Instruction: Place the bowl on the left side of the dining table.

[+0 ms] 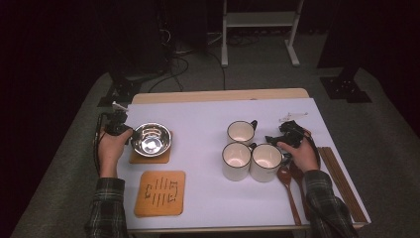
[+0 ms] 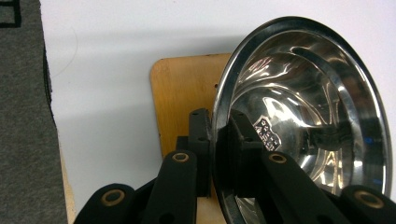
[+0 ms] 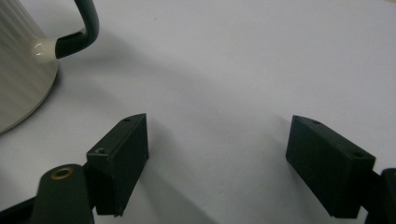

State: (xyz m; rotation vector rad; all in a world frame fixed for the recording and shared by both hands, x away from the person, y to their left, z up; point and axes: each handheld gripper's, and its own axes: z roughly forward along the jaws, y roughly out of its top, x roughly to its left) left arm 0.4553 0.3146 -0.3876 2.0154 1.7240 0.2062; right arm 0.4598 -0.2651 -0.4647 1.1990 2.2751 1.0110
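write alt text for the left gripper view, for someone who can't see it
The left gripper pinches the rim of a shiny steel bowl, one black jaw outside the wall and one inside. The bowl sits on a wooden coaster on a white table, with grey carpet beyond the table edge.

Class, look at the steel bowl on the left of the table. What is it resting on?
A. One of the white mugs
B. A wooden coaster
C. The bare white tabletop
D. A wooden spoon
B. The steel bowl sits on a wooden coaster, whose edge shows under it in the high view; the left claw is clamped on the bowl's rim.
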